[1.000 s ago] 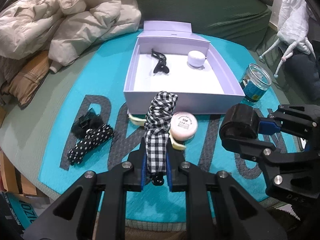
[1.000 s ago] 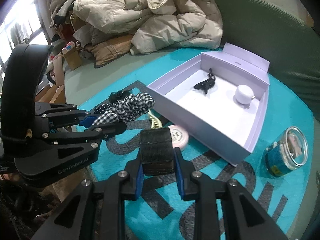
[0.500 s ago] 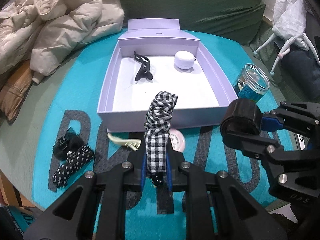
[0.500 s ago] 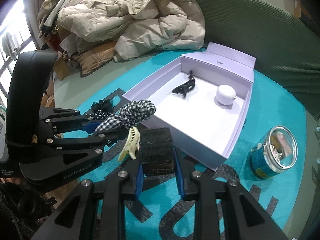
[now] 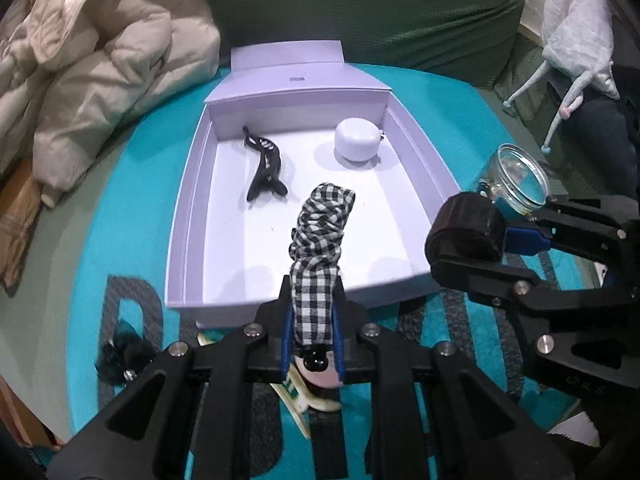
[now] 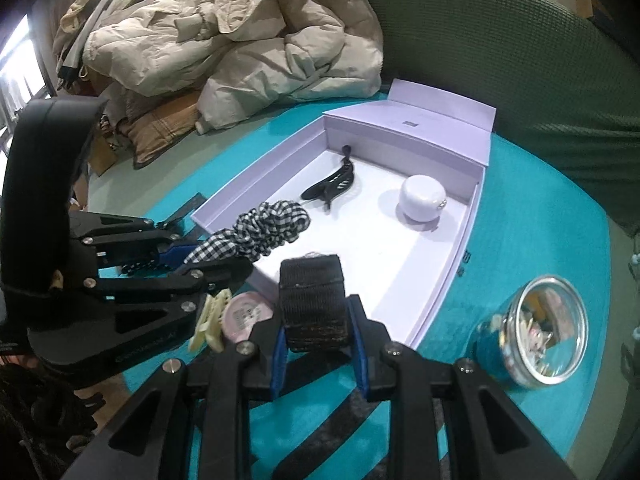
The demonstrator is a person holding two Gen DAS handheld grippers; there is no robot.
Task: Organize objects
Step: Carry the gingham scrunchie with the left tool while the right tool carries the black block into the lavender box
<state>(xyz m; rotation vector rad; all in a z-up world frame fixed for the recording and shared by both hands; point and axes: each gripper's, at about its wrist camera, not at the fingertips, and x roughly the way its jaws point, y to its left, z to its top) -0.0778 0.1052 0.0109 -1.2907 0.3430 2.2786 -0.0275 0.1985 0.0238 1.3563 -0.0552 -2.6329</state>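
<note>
My left gripper [image 5: 311, 320] is shut on a black-and-white checked scrunchie [image 5: 320, 232], whose free end hangs over the front edge of the open lilac box [image 5: 180, 240]. The scrunchie also shows in the right wrist view [image 6: 264, 228]. My right gripper [image 6: 316, 332] is shut on a black strap roll [image 6: 314, 304], held just outside the box's [image 6: 448, 280] near wall; the roll shows in the left wrist view [image 5: 464, 228]. Inside the box lie a black hair claw [image 5: 266, 168] and a white round case [image 5: 357, 140].
On the teal mat [image 5: 132, 168] in front of the box lie a cream hair clip [image 6: 210, 320], a pink round tin [image 6: 246, 314] and a black bow [image 5: 120, 356]. A glass jar [image 6: 532, 332] stands right of the box. A beige jacket [image 6: 240, 40] is piled behind.
Both grippers have moved forward toward the box with their loads. The scrunchie's end now reaches over the box's front wall, and the strap roll is at the box's side.
</note>
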